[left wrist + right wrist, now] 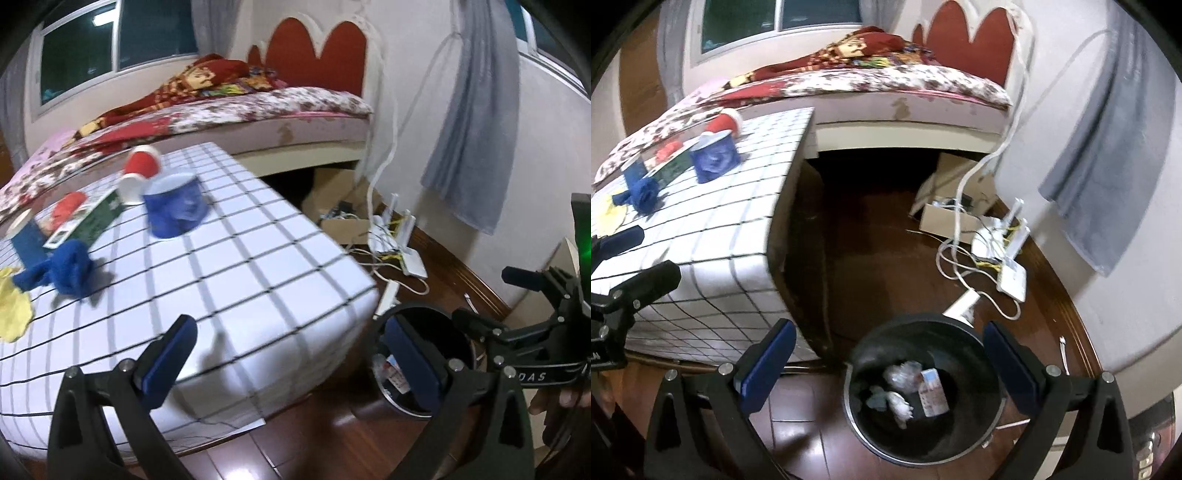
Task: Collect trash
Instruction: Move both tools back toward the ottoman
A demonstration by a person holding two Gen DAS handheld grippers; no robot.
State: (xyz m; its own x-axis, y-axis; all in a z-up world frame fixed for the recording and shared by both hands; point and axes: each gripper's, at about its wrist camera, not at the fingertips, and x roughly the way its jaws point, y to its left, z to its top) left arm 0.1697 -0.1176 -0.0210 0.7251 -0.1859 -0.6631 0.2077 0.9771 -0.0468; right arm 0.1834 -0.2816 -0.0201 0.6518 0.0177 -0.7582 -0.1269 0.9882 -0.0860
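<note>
A black round bin [923,391] stands on the wooden floor beside the table; inside lie crumpled white wrappers [899,387] and a small carton [932,391]. My right gripper [886,365] hangs open directly above the bin, nothing between its blue pads. My left gripper [291,354] is open and empty over the table's near corner, with the bin [417,354] under its right finger. On the checked tablecloth [229,280] lie a crumpled blue piece [70,269], a yellow piece [11,310], a blue cup [175,208], a red cup [142,162] and a green packet [96,218].
A bed with a floral cover [221,110] runs behind the table. A router, cables and a cardboard box [960,218] sit on the floor by the wall. A grey cloth [1108,166] hangs on the right wall. Dark floor lies between table and bin.
</note>
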